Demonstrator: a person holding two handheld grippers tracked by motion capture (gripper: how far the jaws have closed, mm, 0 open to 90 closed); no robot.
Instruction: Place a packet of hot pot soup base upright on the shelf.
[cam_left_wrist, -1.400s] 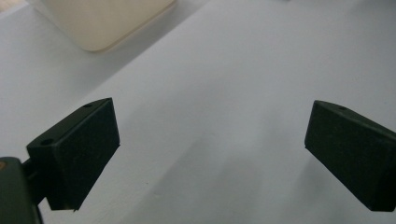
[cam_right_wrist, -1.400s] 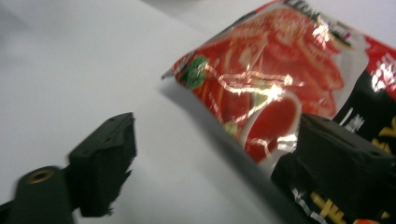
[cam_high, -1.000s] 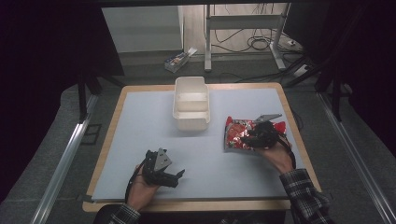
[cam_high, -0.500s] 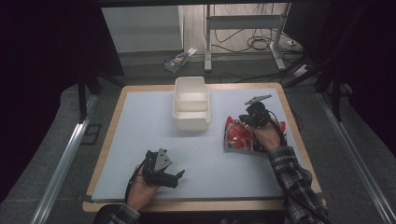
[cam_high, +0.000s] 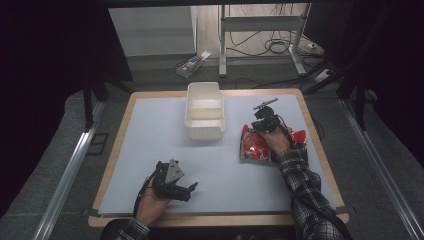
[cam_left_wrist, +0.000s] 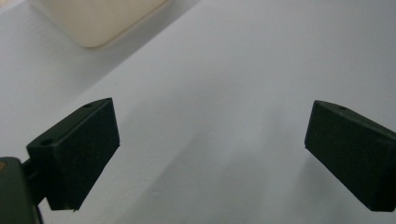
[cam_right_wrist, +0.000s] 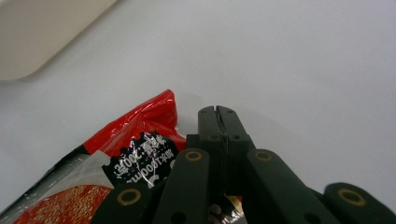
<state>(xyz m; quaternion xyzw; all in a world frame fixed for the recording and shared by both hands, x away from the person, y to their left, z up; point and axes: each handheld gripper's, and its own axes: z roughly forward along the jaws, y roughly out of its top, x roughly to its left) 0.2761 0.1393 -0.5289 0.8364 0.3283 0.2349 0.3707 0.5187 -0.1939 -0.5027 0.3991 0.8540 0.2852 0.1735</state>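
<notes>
Right gripper (cam_right_wrist: 218, 112) closed against red packet (cam_right_wrist: 140, 126).

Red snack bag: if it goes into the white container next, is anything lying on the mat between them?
Nothing visible. Bare grey mat separates the red snack bag from the white container on its left. The right gripper sits shut at the bag's far edge.

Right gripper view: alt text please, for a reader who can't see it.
The right gripper, its black jaws shut together, sits beside the top edge of a red snack bag on a pale grey table; a white container's corner shows upper left.
</notes>
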